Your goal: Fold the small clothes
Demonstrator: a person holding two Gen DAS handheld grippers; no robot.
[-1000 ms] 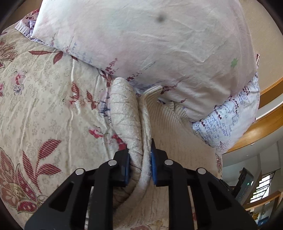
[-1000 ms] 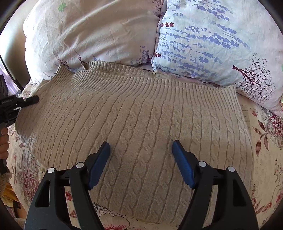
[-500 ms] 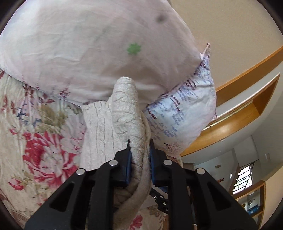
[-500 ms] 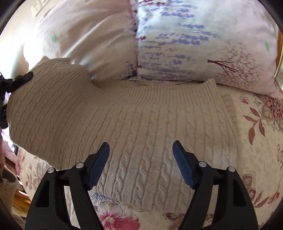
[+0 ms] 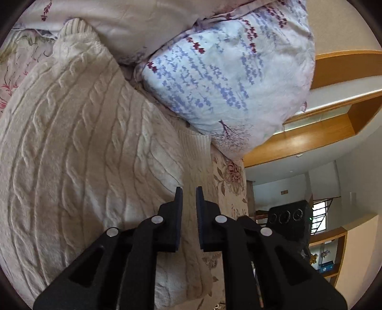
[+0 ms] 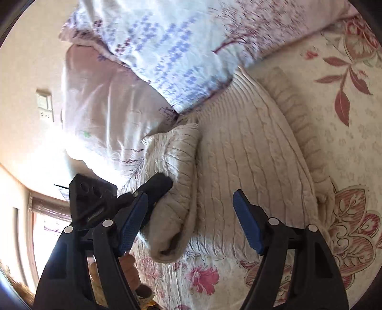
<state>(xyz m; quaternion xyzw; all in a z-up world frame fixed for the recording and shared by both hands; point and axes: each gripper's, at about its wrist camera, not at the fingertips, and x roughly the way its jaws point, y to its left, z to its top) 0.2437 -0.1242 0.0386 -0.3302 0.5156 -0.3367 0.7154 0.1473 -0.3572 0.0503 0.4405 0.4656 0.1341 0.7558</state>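
Since a second ago you've pulled the sweater's (image 5: 83, 143) edge across its body, on the bedspread (image 6: 346, 119). Left gripper (image 5: 188, 198) is narrow, pinching that flap. Right gripper (image 6: 189, 193) is wide and empty. Count: one sweater, two pillows (image 5: 226, 83) (image 5: 143, 19).

Left tongs (image 5: 189, 194) pinch the cream cable-knit sweater (image 5: 78, 143) beside a pillow (image 5: 229, 78).

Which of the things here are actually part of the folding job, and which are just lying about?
Part of the job: the beige cable-knit sweater, the left gripper, the right gripper.

Just lying about: the lavender-print pillow, the pale pink pillow, the floral bedspread.
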